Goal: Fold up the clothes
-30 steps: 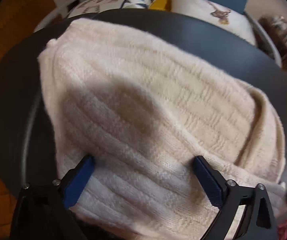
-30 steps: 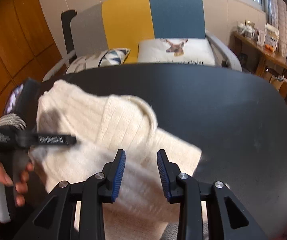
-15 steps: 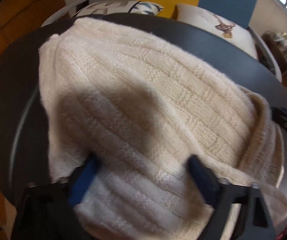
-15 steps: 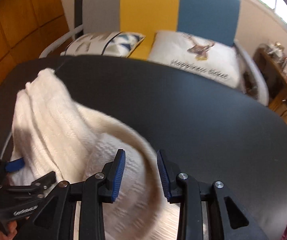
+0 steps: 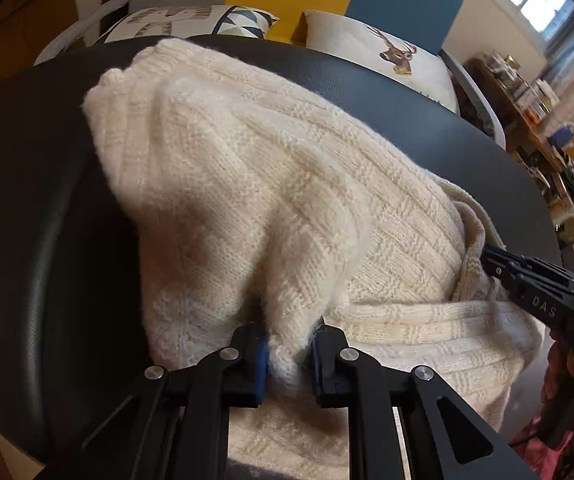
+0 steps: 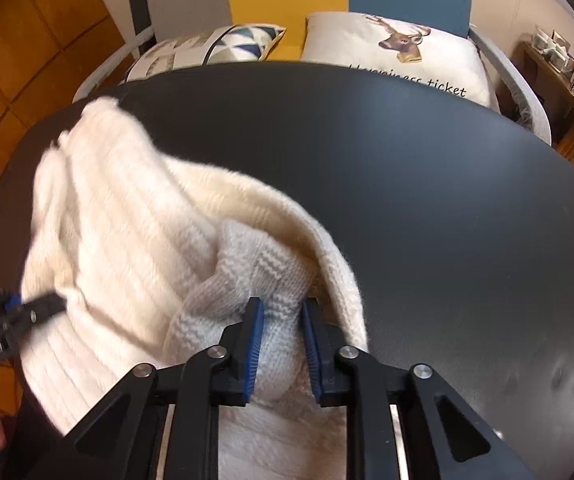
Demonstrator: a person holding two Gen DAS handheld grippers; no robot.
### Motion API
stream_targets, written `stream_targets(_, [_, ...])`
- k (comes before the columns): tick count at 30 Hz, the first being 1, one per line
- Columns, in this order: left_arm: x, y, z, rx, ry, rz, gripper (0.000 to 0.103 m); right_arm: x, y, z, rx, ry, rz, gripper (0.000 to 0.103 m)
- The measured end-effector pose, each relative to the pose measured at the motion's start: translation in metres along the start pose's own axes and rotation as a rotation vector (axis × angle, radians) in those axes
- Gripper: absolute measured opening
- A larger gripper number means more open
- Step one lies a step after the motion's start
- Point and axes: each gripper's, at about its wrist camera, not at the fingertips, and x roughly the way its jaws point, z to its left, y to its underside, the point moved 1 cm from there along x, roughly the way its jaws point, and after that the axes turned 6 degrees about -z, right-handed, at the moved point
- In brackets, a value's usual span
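Cream sweater (image 5: 271, 184) bunched on dark surface (image 6: 427, 184), long axis running away toward far-left edge. Left tongs (image 5: 287, 354) and right tongs (image 6: 281, 344) closing narrow, each pinching a near-edge fold.

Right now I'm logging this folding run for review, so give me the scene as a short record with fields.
garment: cream knit sweater, bunched, partly folded
surface: dark round table
left gripper: jaws closing, a pinch of knit between the pads
right gripper: jaws closing, a fold of knit between the pads
background: armchair with a deer cushion and a triangle-pattern cushion
fold status: unfinished
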Motion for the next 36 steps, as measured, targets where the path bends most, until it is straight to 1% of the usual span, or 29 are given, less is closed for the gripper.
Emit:
stream_targets(2, [-0.005,0.000,0.013,0.014,0.003,0.001,0.017,-0.003,0.009,0.011,0.000,0.004,0.008,0.015])
stream_targets(5, [-0.016,0.001,0.038,0.037,0.004,-0.002,0.014,-0.007,0.025,0.027,-0.010,0.031,0.002,0.009])
stream_targets(6, [-0.012,-0.006,0.041,0.048,-0.001,-0.005,0.013,-0.008,0.030,0.034,-0.025,0.050,-0.003,0.007])
stream_targets(8, [0.007,-0.034,0.040,0.077,-0.020,-0.015,0.013,-0.012,0.040,0.047,-0.054,0.086,-0.014,0.006])
stream_targets(10, [0.008,-0.045,0.058,0.088,-0.048,-0.023,0.013,-0.015,0.050,0.055,-0.050,0.102,-0.023,0.006])
stream_targets(13, [0.009,-0.053,0.103,0.058,-0.090,-0.006,0.013,-0.016,0.061,0.066,-0.015,0.085,-0.024,0.006])
stream_targets(16, [0.014,-0.057,0.146,-0.001,-0.089,0.008,0.013,-0.016,0.068,0.087,0.007,0.071,-0.029,0.006])
stream_targets(17, [0.016,-0.059,0.155,-0.014,-0.084,0.009,0.013,-0.016,0.070,0.094,0.014,0.066,-0.031,0.006])
stream_targets(20, [0.020,-0.075,0.167,0.009,-0.085,-0.017,0.013,-0.011,0.070,0.123,0.039,0.049,-0.034,0.006])
stream_targets(21, [0.021,-0.082,0.171,0.026,-0.098,-0.031,0.013,-0.010,0.070,0.133,0.043,0.048,-0.037,0.006])
stream_targets(24, [0.026,-0.107,0.182,0.084,-0.167,-0.083,0.013,-0.010,0.074,0.162,0.078,-0.025,-0.038,0.006])
stream_targets(25, [0.029,-0.116,0.188,0.089,-0.179,-0.095,0.013,-0.010,0.078,0.174,0.061,-0.045,-0.039,0.007])
stream_targets(27, [0.037,-0.129,0.199,0.072,-0.148,-0.108,0.014,-0.012,0.085,0.198,0.028,-0.085,-0.040,0.010])
stream_targets(28, [0.038,-0.134,0.201,0.069,-0.127,-0.113,0.014,-0.017,0.087,0.196,0.040,-0.098,-0.048,0.013])
stream_targets(30, [0.036,-0.141,0.203,0.070,-0.085,-0.121,0.015,-0.027,0.090,0.192,0.065,-0.124,-0.065,0.021])
stream_targets(32, [0.024,-0.145,0.209,0.045,-0.025,-0.130,0.015,-0.036,0.093,0.187,0.091,-0.151,-0.082,0.022])
stream_targets(33, [0.016,-0.146,0.212,0.025,0.009,-0.136,0.016,-0.045,0.091,0.173,0.145,-0.165,-0.103,0.022])
stream_targets(35, [-0.005,-0.144,0.220,-0.022,0.072,-0.152,0.021,-0.057,0.084,0.151,0.208,-0.166,-0.135,0.024])
stream_targets(36, [-0.015,-0.142,0.220,-0.041,0.086,-0.161,0.027,-0.064,0.082,0.142,0.232,-0.161,-0.150,0.024])
